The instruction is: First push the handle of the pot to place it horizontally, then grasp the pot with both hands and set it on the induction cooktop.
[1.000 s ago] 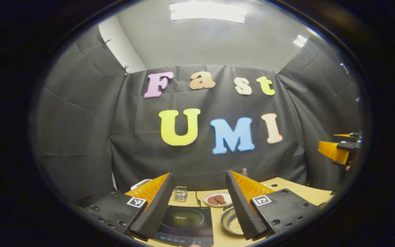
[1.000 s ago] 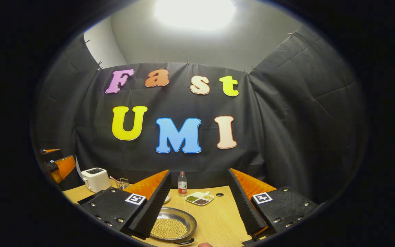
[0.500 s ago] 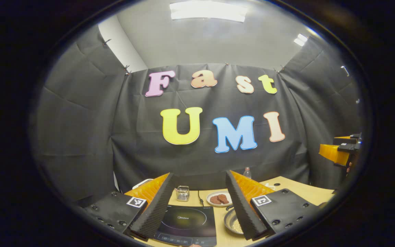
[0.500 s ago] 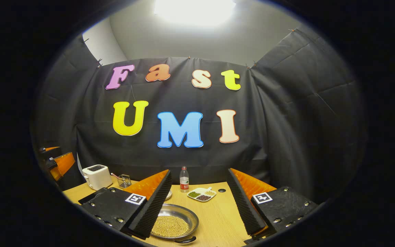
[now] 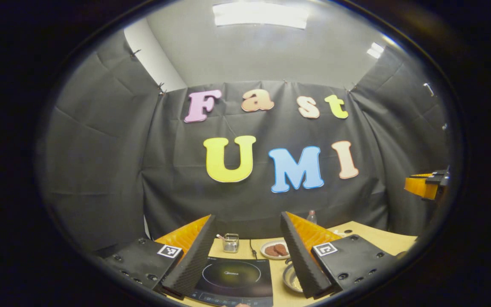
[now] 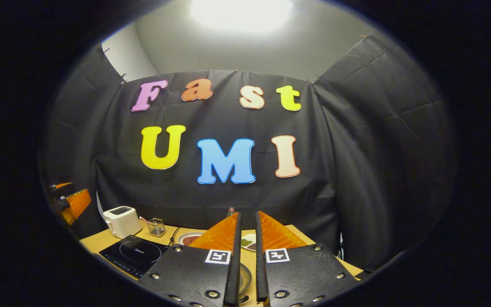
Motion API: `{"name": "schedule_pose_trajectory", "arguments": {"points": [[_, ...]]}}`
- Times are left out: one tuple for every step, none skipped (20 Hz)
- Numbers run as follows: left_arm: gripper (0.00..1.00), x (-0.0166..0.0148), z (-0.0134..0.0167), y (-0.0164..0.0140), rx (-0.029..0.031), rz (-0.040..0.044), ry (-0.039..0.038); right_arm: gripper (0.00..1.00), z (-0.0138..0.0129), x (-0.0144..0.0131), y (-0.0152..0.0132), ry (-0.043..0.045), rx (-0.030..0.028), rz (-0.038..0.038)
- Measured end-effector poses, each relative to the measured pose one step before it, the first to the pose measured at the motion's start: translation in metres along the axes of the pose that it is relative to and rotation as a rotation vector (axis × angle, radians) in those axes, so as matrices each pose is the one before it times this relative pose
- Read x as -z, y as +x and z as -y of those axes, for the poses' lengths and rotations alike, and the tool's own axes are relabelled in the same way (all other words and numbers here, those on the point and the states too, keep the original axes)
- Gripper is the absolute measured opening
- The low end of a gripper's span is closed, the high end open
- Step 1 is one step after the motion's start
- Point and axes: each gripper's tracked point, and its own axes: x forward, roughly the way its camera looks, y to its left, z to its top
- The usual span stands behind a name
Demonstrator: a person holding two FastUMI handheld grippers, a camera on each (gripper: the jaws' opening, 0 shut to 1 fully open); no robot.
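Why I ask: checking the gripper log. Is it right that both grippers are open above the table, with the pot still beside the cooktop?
Not quite: the right gripper is nearly shut on nothing in the right gripper view. The left gripper is open, pot beside the cooktop.

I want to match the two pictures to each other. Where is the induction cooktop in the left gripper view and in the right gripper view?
Left gripper view: the induction cooktop lies at the bottom centre, between this gripper's two open jaws.
Right gripper view: the induction cooktop lies at the lower left, in front of the white toaster.
Shared landmark: the small wire basket stands just behind the cooktop in both.
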Motion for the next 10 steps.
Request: {"name": "schedule_pose_trajectory", "arguments": {"points": [[0.93,0.00137,-0.00187,0.00030,-0.00126,0.00003,-0.00042,0.16,0.00830,0.00000,0.00053,-0.00223,0.03320,0.00901],[0.93,-0.00055,-0.00289,0.00067,-0.00315,0.00118,0.00213,0.01,-0.01472,-0.00204,-0.00125,-0.00024,-0.04504,-0.00452],[0.93,-0.00068,-0.00464,-0.00040,-0.00527,0.00209,0.00151,0.04,-0.00946,0.00457,0.00107,0.00102,-0.03403,-0.01292],[0.93,-0.00072,-0.00363,0.00106,-0.00151,0.00215,-0.00138,0.01,-0.00836,0.00507,0.00040,-0.01041,-0.02945,-0.01528],[0.93,-0.00032,-0.00234,-0.00075,-0.00053,0.00279,0.00010,0.01,-0.00793,0.00523,0.00047,-0.01846,-0.02182,-0.01567],[0.93,-0.00084,-0.00450,-0.00035,-0.00349,0.00468,0.00245,0.01,-0.00830,0.00316,0.00049,-0.01352,-0.02388,-0.01348],[0.96,-0.00100,-0.00590,-0.00083,-0.00312,0.00394,0.00211,0.01,-0.00988,0.00390,0.00098,-0.00698,-0.02267,-0.01267],[0.93,-0.00068,-0.00534,-0.00025,-0.00337,0.00153,0.00023,0.01,-0.00974,0.00535,0.00038,-0.00539,-0.01991,-0.01669],[0.93,0.00180,-0.00603,-0.00115,-0.00236,0.00044,-0.00130,0.01,-0.00903,0.00446,0.00045,-0.00175,-0.01983,-0.01405],[0.93,0.00200,-0.00631,-0.00136,-0.00468,0.00095,-0.00153,0.02,-0.00987,0.00602,0.00106,0.00053,-0.02204,-0.01691]]}}
